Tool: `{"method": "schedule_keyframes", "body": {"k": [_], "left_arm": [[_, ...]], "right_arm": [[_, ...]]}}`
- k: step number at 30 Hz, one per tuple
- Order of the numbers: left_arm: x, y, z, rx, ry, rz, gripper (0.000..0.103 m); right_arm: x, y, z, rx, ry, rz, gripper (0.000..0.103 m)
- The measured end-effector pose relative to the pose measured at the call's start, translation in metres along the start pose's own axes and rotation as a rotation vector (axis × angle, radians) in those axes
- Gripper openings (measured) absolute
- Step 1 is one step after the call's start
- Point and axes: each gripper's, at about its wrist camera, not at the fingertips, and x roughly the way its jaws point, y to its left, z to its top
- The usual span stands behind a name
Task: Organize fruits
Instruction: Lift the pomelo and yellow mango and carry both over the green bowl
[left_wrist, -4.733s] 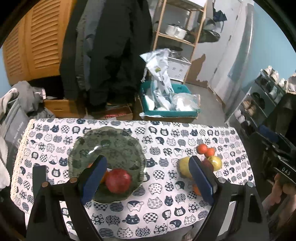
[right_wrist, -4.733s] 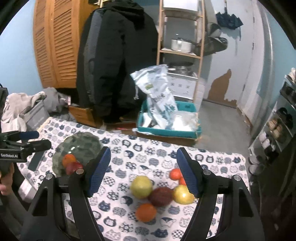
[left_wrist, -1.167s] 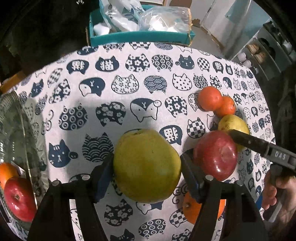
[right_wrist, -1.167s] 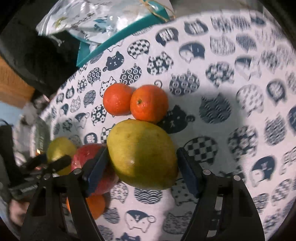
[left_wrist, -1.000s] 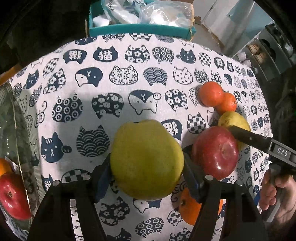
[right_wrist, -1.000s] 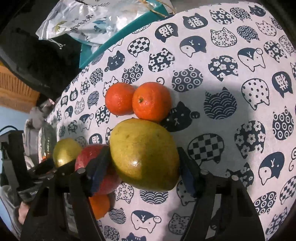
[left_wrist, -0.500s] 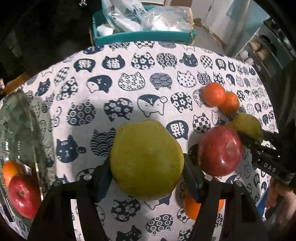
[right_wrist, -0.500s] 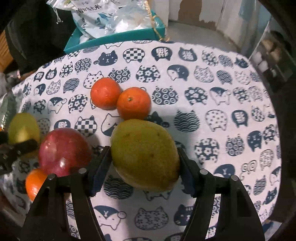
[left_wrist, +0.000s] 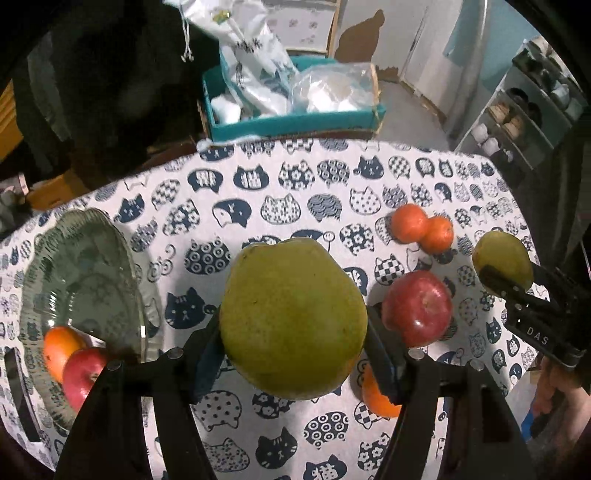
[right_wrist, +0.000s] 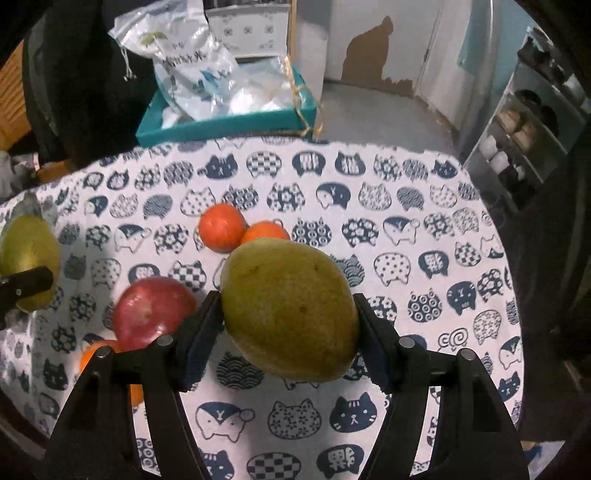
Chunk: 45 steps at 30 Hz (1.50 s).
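My left gripper (left_wrist: 291, 332) is shut on a large green-yellow pear (left_wrist: 293, 295), held above the cat-print tablecloth (left_wrist: 295, 184). My right gripper (right_wrist: 286, 314) is shut on a yellow-green mango (right_wrist: 291, 295), also off the table; in the left wrist view that mango (left_wrist: 498, 258) hangs at the right. To the left lies a glass plate (left_wrist: 85, 258) with an orange (left_wrist: 57, 347) and a red apple (left_wrist: 83, 373) in it. On the cloth lie a red apple (left_wrist: 417, 308), two tangerines (left_wrist: 408, 223) and an orange (left_wrist: 378, 400).
A teal box (left_wrist: 295, 123) of plastic bags sits on the floor beyond the table's far edge. Dark coats (left_wrist: 110, 74) hang at the back left. A shoe shelf (left_wrist: 524, 110) stands at the right. A hand (left_wrist: 554, 391) holds the right gripper's handle.
Both grippers have risen with their fruit, so the table looks farther off. The right wrist view has rolled level. The fruit on the cloth and plate stayed put.
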Motion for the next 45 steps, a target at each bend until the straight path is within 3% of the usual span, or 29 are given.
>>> {"method": "schedule_keyframes", "body": {"k": [25, 45], "left_arm": [[-0.102, 0.032, -0.012, -0.032, -0.201, 0.018, 0.070], [-0.141, 0.103, -0.028, -0.137, -0.271, 0.084, 0.070]], "right_arm": [[-0.111, 0.059, 0.028, -0.089, -0.254, 0.098, 0.069], [-0.143, 0.153, 0.051, -0.220, -0.318, 0.228, 0.069]]}}
